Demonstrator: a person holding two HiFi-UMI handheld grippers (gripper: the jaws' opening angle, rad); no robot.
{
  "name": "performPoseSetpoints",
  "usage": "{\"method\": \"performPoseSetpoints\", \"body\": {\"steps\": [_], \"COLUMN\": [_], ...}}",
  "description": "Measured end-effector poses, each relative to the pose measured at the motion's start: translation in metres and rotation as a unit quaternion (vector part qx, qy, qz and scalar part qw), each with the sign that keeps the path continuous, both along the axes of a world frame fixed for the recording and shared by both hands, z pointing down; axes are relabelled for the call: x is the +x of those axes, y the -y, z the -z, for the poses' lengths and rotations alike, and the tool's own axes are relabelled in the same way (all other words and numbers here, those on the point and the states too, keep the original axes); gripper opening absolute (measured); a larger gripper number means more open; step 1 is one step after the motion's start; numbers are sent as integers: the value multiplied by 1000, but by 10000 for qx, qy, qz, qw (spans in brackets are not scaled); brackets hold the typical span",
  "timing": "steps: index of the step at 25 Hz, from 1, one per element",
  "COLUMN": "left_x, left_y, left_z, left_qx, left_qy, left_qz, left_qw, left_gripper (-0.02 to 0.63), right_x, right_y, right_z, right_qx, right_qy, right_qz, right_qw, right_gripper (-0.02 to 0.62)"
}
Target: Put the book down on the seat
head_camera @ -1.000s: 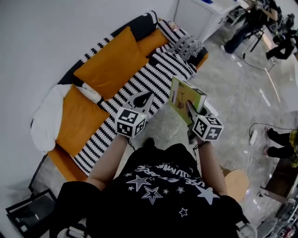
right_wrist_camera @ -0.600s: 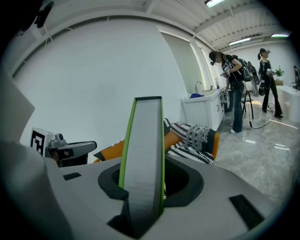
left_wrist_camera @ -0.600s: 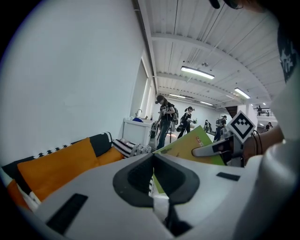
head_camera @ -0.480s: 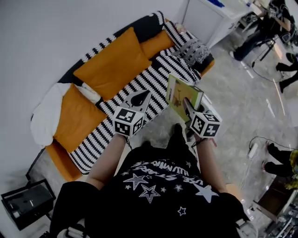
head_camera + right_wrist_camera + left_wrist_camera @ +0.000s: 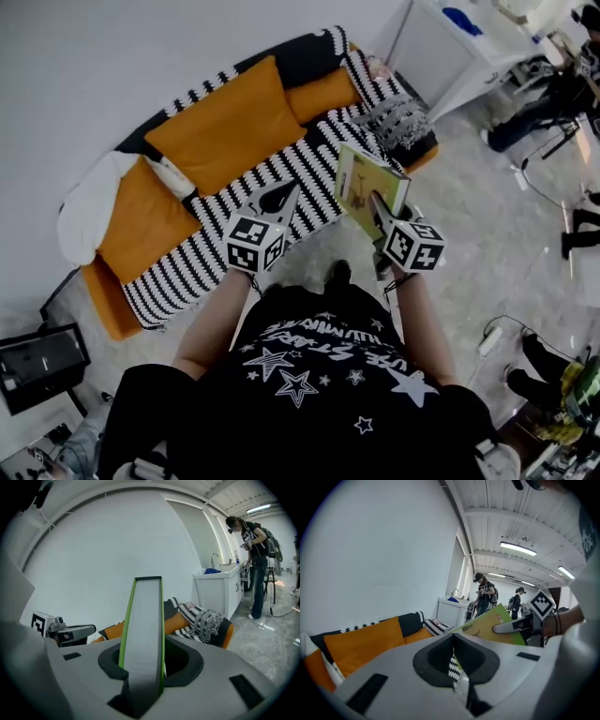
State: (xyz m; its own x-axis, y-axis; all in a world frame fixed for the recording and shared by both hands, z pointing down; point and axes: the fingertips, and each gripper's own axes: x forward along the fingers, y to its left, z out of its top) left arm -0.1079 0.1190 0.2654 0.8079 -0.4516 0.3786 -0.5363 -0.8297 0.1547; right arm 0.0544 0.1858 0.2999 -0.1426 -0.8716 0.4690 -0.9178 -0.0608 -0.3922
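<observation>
Stripes of black and white run across the knitted-looking throw (image 5: 202, 262) that covers the seat (image 5: 309, 164) of the orange sofa (image 5: 103, 314). Two plump, square orange cushions (image 5: 230, 122) lean at its back, a soft white cushion (image 5: 82, 202) slumps at the left end, and a grey fringed blanket (image 5: 401, 117) lies bunched at the right end. The book (image 5: 361, 183) is thin and rectangular with a smooth yellow-green cover. It is up in the air by the seat's front edge, standing tilted and clear of the throw. The right gripper (image 5: 377, 206) has its grey jaws clamped on the book's lower part; its own view shows the book edge-on, a pale block of pages between two green cover lines. The left gripper (image 5: 286, 195) hovers to the left of the book, its jaws drawn together to a thin slit with nothing in them. The floor (image 5: 487, 234) is pale, glossy, marbled stone.
</observation>
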Motion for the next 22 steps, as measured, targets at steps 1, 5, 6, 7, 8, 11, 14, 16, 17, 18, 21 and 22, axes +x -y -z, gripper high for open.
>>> {"method": "performPoseSetpoints", "body": {"steps": [1, 5, 6, 7, 8, 11, 14, 16, 17, 18, 21, 22], "left_x": [5, 25, 30, 33, 36, 41, 40, 39, 39, 38, 32, 30], "left_y": [1, 2, 3, 4, 5, 5, 3, 0, 0, 1, 6, 10], "left_z": [-1, -1, -1, -1, -2, -7, -14, -20, -22, -25, -30, -32], "left_qx": [9, 37, 50, 58, 60, 32, -44, -109, -141, -174, -250, -266], "left_qy": [14, 55, 70, 84, 97, 135, 148, 194, 230, 265, 296, 281], "left_qz": [51, 263, 339, 422, 508, 759, 997, 1108, 1148, 1187, 1300, 1310], "left_qw": [10000, 9996, 9994, 9991, 9986, 9970, 9949, 9936, 9930, 9924, 9908, 9906], "left_gripper": [9, 9, 9, 9, 9, 9, 9, 9, 9, 9, 9, 9], "right_x": [4, 22, 27, 32, 36, 44, 45, 45, 45, 44, 37, 34], "right_y": [2, 7, 11, 14, 17, 25, 31, 34, 36, 38, 48, 53], "right_z": [-3, -13, -14, -15, -16, -20, -26, -33, -36, -39, -48, -50], "right_qx": [-10, -86, -97, -105, -113, -145, -216, -290, -333, -380, -521, -551], "right_qy": [28, 152, 164, 165, 162, 164, 147, 160, 180, 205, 233, 217], "right_qz": [62, 297, 386, 482, 576, 842, 1127, 1251, 1282, 1306, 1424, 1466], "right_qw": [10000, 9994, 9991, 9986, 9981, 9962, 9933, 9916, 9910, 9905, 9882, 9874], "right_gripper": [143, 143, 143, 143, 143, 143, 143, 143, 143, 143, 143, 143]}}
